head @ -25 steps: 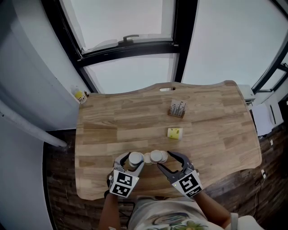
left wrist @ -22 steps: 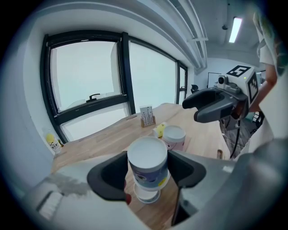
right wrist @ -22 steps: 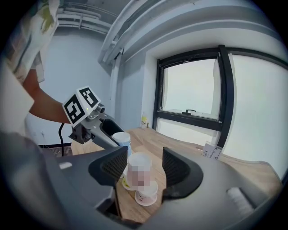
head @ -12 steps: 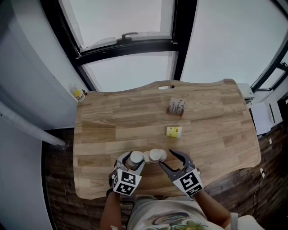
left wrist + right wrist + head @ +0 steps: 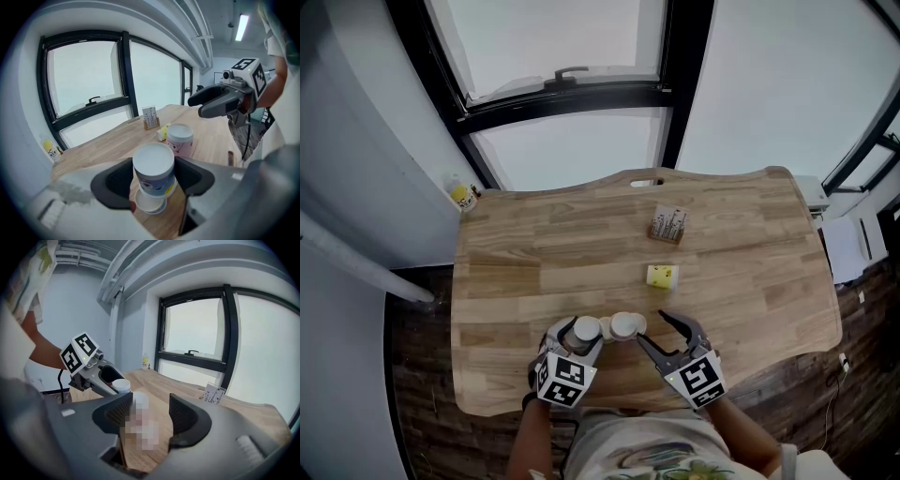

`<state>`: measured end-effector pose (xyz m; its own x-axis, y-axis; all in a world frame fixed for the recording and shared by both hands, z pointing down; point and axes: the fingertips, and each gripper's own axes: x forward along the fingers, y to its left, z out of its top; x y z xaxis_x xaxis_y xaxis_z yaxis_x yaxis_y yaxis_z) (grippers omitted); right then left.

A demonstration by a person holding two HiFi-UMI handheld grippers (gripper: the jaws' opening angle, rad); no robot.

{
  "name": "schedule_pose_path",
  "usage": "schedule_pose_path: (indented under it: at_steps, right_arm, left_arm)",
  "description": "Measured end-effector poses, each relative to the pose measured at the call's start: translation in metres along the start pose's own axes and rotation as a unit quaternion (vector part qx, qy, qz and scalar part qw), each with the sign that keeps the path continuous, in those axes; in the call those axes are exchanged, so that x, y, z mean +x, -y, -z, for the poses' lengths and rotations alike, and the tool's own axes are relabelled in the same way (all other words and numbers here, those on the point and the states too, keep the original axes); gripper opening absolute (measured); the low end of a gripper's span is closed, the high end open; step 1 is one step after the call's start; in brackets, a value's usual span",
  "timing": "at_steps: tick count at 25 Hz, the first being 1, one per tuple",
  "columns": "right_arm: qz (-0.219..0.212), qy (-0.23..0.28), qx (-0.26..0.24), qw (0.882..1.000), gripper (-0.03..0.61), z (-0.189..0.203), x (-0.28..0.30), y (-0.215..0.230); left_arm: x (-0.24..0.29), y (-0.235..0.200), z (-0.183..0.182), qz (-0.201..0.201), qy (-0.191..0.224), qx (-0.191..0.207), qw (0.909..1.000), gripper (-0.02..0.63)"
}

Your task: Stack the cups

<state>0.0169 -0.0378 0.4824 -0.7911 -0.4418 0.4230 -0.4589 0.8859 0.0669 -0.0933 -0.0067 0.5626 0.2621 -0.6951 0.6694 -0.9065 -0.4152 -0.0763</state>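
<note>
The left gripper (image 5: pixel 153 183) is clamped on a blue cup (image 5: pixel 153 171). The right gripper (image 5: pixel 145 412) has its jaws apart, empty, near a pink cup (image 5: pixel 180 139).

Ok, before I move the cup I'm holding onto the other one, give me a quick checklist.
1. Left claw clamped on the blue-and-white cup: ok, pads press both sides.
2. Right claw open, gripping nothing: ok.
3. Right claw clear of the pink cup: ok, the head view shows a gap.
4. Pink cup standing on the table, flat end up: ok.
5. Held cup lifted off the table: cannot tell; a white disc shows beneath it.
</note>
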Motion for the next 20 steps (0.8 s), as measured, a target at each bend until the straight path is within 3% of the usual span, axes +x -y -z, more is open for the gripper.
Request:
schedule_pose_path:
  at_steps: [14, 20]
  right_arm:
    - [0.013, -0.010, 0.010, 1.000, 0.238, 0.006, 0.003, 0.016]
    - [0.016, -0.020, 0.026, 0.999, 0.243, 0.010, 0.003, 0.031]
  left_arm:
    - [0.004, 0.001, 0.007, 0.011, -0.013, -0.004, 0.9998, 0.290]
    - [-0.004, -0.003, 0.002, 0.016, 0.003, -0.032, 0.9994, 0.311]
